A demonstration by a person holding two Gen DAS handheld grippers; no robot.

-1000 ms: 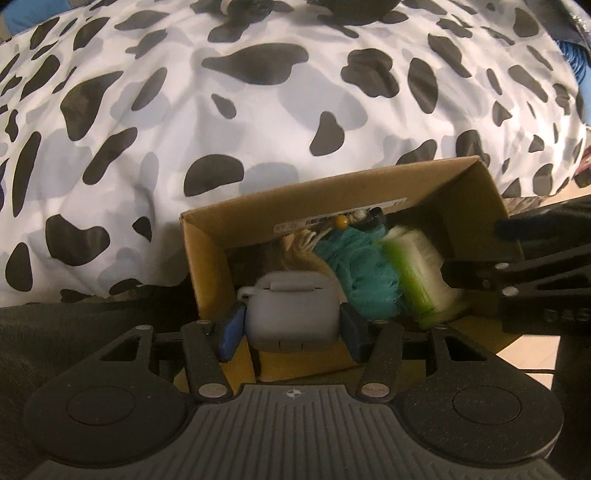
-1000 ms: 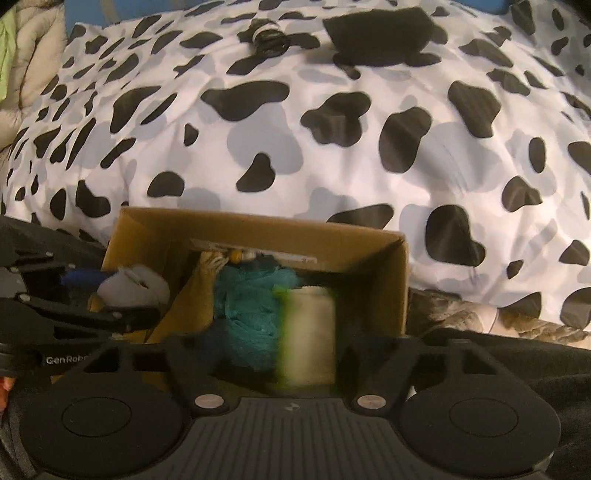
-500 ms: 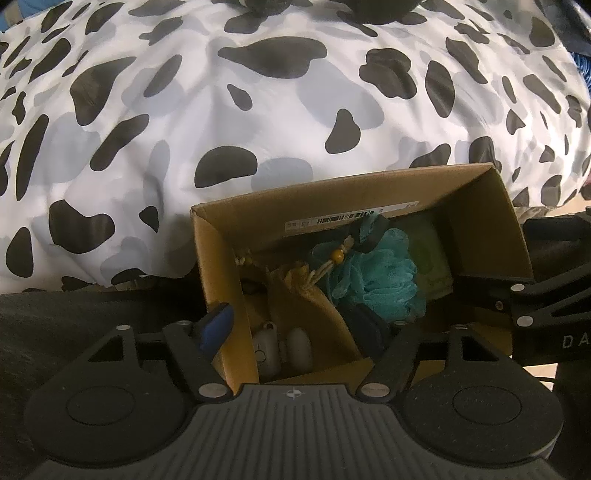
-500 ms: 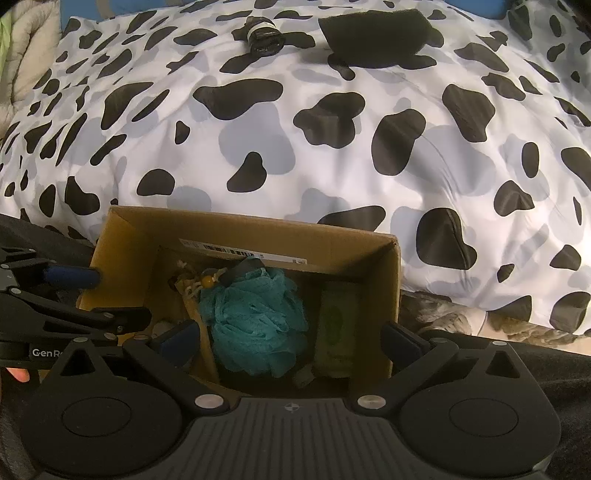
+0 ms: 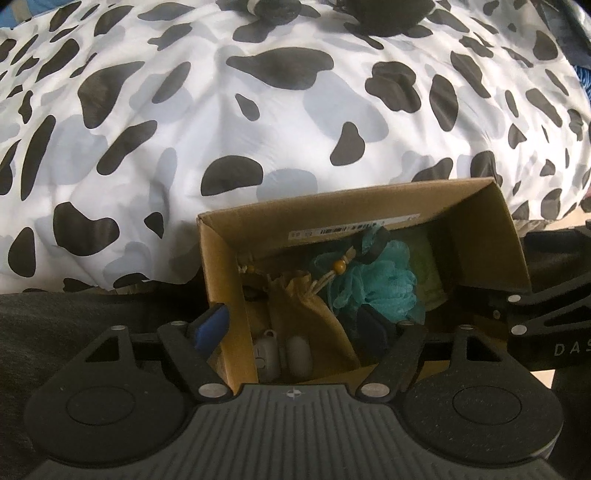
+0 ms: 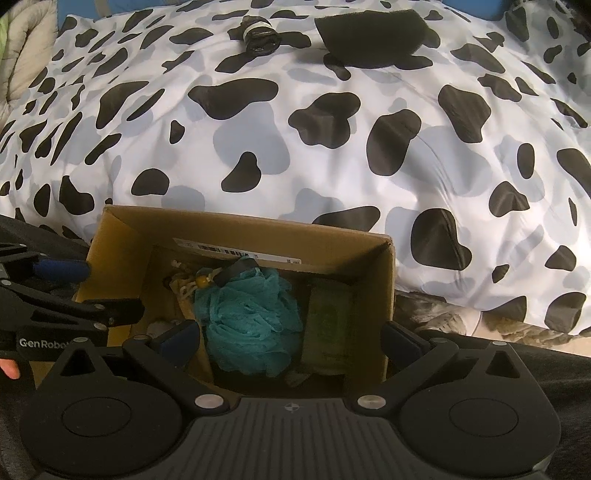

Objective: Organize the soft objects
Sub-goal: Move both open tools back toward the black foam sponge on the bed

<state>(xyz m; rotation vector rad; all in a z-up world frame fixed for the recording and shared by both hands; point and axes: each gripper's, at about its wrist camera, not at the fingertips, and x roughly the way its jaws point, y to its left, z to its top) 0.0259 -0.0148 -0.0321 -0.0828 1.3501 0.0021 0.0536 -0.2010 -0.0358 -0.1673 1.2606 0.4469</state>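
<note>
Soft objects are gathered in one cardboard box (image 6: 236,229) that stands at the edge of the bed, against a cow-print duvet (image 6: 295,147). Going left to right inside it, two small pale silicone cases (image 5: 282,350) are seen low at the left wall, then one tan drawstring pouch (image 5: 295,299) with beaded cords, one teal mesh bath pouf (image 6: 251,317), and one green sponge (image 6: 327,325) against the right wall. All are judged light and yielding — the pouf would squash under any squeeze and is best taken across its bulk or by its dark loop, the pouch at its gathered neck, the sponge across its flat faces. On the duvet beyond, well apart from the box, one dark rolled item (image 6: 260,33) and one flat black pad (image 6: 369,35) are left to be collected. The left gripper (image 5: 299,328) is spread wide and empty, straddling the box's left wall; the right gripper (image 6: 291,336) is likewise spread wide, holding nothing — its fingers straddle the right wall.
</note>
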